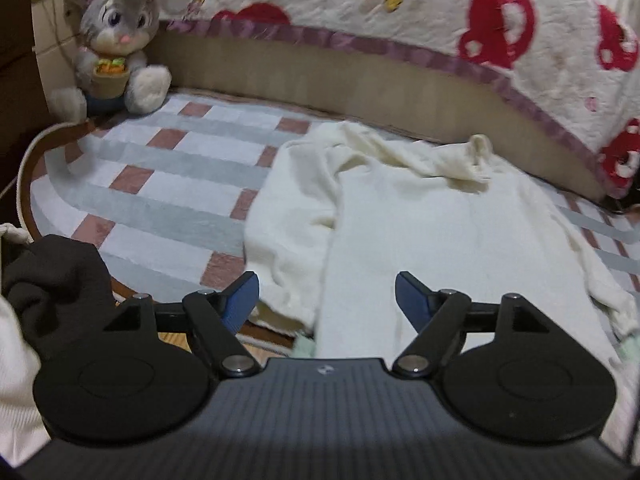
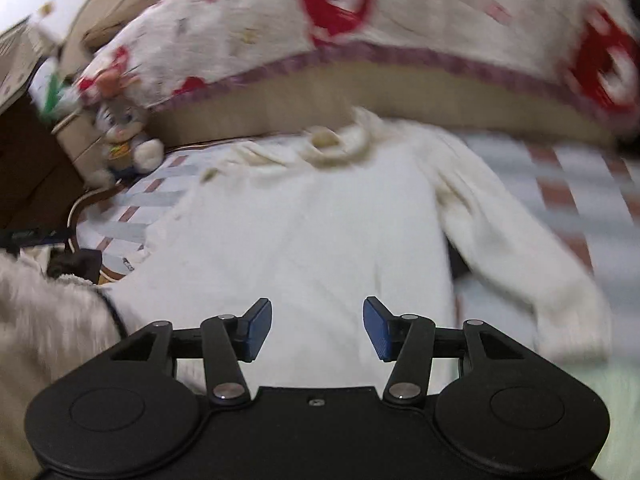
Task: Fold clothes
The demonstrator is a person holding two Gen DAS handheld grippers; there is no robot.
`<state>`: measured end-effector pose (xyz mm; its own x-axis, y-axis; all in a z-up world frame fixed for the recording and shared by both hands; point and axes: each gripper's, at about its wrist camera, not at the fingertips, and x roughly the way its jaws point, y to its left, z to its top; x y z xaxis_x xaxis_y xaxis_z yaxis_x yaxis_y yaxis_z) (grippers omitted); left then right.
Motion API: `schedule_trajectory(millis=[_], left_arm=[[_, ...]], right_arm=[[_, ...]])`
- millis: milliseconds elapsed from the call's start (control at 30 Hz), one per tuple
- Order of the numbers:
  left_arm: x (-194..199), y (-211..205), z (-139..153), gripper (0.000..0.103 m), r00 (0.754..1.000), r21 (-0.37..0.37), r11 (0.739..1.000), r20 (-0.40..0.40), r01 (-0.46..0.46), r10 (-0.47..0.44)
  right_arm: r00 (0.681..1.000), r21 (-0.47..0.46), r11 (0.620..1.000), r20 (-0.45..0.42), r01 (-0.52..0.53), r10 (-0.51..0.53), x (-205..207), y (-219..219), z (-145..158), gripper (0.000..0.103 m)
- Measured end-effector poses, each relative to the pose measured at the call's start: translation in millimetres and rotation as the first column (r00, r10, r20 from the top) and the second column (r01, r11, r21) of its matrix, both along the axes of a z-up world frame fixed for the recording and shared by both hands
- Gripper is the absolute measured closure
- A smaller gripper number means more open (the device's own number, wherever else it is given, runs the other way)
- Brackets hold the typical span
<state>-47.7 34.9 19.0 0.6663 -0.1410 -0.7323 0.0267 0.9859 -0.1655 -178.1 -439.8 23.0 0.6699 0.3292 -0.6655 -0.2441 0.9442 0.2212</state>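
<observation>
While the cream sweater [image 1: 420, 216] lies spread on the checked bed [image 1: 168, 184], front panel smoothed and collar [image 2: 340, 140] toward the backrest, the folding itself looks barely begun. One sleeve [image 1: 292, 216] is already turned in along the body on the left side of the left wrist view; the other sleeve [image 2: 516, 248] stretches outward in the right wrist view, not yet folded. The left tongs [image 1: 326, 300] stand open above the hem with nothing between the blue pads, and the right tongs [image 2: 318, 328] are likewise open and empty over the lower body of the sweater. Neither touches cloth, as far as the blurred frames show. A judgement: the laying-out is done, one sleeve is in, and what remains is the second sleeve and then folding the body up toward the collar. A plush rabbit [image 1: 116, 36] sits well apart at the bed's far corner, and a dark garment [image 1: 56, 280] waits at the left edge.
</observation>
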Motion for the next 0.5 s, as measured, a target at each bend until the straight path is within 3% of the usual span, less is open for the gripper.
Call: schedule_trajectory(millis=[100, 233, 367, 400, 500], left_arm=[[45.8, 8.1, -20.1, 0.028, 0.996, -0.026, 0.998, -0.062, -0.061, 0.059], [104.3, 14.3, -47.1, 0.028, 0.988, 0.020, 0.994, -0.110, -0.111, 0.112], [131.7, 28.1, -66.2, 0.028, 0.963, 0.063, 0.963, -0.038, -0.263, 0.266], [133.8, 32.1, -70.2, 0.028, 0.960, 0.045, 0.960, -0.034, -0.277, 0.278], [149.0, 41.1, -91.5, 0.028, 0.966, -0.042, 0.972, -0.132, -0.230, 0.223]], right_arm=[[0.991, -0.052, 0.990, 0.033, -0.131, 0.133, 53.1, 45.1, 1.9, 0.047], [0.964, -0.067, 0.963, 0.042, -0.260, 0.264, 128.9, 104.5, -3.7, 0.047], [0.953, -0.104, 0.948, -0.003, -0.300, 0.302, 199.3, 157.4, -27.9, 0.047], [0.952, -0.114, 0.945, -0.020, -0.307, 0.307, 214.1, 169.4, -37.2, 0.047], [0.953, -0.139, 0.943, -0.052, -0.302, 0.298, 240.1, 195.5, -63.2, 0.047]])
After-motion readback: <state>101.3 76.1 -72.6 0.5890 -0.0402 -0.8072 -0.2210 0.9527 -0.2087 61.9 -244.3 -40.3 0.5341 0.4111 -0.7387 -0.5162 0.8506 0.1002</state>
